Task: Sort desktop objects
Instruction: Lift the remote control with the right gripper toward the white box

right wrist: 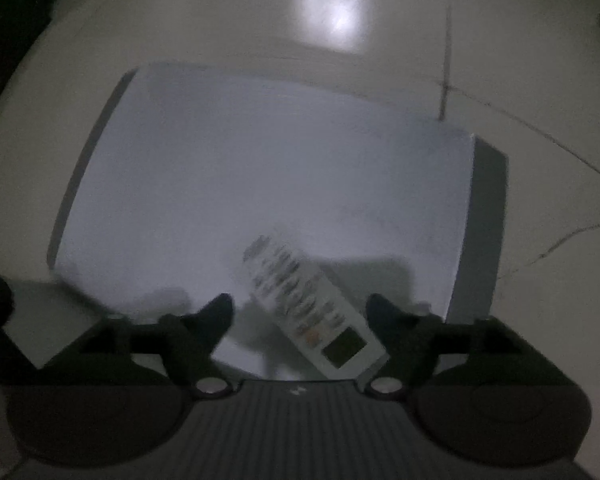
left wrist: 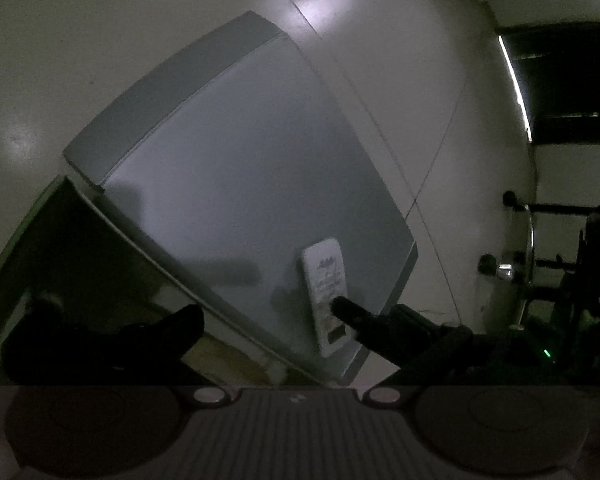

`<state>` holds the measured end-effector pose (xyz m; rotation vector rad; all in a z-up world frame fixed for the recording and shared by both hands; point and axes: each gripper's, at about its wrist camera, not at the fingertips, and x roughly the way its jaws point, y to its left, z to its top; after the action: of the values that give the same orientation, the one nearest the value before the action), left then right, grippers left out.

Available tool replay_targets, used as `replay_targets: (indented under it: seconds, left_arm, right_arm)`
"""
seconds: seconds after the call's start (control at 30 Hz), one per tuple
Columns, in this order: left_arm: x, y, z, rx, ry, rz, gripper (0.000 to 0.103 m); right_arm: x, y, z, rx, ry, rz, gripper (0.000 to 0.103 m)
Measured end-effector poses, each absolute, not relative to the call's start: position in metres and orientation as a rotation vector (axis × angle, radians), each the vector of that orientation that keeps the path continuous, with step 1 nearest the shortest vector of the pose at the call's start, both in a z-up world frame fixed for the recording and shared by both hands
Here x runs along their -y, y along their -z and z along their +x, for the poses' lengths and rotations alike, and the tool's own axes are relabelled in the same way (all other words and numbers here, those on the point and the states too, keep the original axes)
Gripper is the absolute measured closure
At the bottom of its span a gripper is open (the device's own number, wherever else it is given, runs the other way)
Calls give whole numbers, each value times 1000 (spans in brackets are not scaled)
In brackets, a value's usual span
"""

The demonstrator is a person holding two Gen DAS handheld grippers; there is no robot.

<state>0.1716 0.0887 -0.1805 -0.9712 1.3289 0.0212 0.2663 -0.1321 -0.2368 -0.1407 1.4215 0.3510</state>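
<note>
Floor (right wrist: 500, 20): pale tile w/ glare patch, fills bkgd in both views. Dim light throughout.

Table (right wrist: 260, 168): pale grey-blue top, darker side edges, seen from above. Mostly bare in view.

Left gripper (left wrist: 266, 318): fingers well apart, nothing between them. Its right finger tip lies over the remote's lower half in the left wrist view; can't tell if touching or just in front.

Right gripper (right wrist: 300, 312): spread wide, straddling the remote's display end, one finger (right wrist: 214, 318) each side, not closed on it. Whether the pads touch the casing can't be told — blur.

Remote (right wrist: 312, 308): white, buttons + small display, lies flat on the table near the near edge, angled, display end toward the right gripper. In the left wrist view it's (left wrist: 327, 296) close to the table corner.

Judgement: looks like either a grasp abt to close or a release just made; pics fit both. If it's a grasp: centre the remote btwn fingers, line them up across the narrow width since it sits skewed, go low enough to catch the sides, not the button face. Thin, flat casing may slip or pivot; close slowly. Keep the left finger clear of it.
</note>
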Motion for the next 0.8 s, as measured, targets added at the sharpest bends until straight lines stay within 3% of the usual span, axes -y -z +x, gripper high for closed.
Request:
replay_targets:
  seconds: [0.17,0.3,0.5,0.63,0.8]
  left_arm:
    - [-67,173,203,-1486,57,-828,1]
    - [-32,163,221,-1627,160,-486,1]
    - [-2,122,200,-1611,292,-95,0]
    - [29,80,189,-1346,424,280,0]
    - [66,75,174,-734,636,992,0]
  right_arm:
    - [143,232,262,-1386,-443,-207,20]
    - [156,221,255,-1355,-485,-208,20]
    - [176,204,244,-1304,-548,-198,20]
    - [188,188,234,-1254,-616,-169,20]
    - [195,179,234,-1188,-697,-208,21]
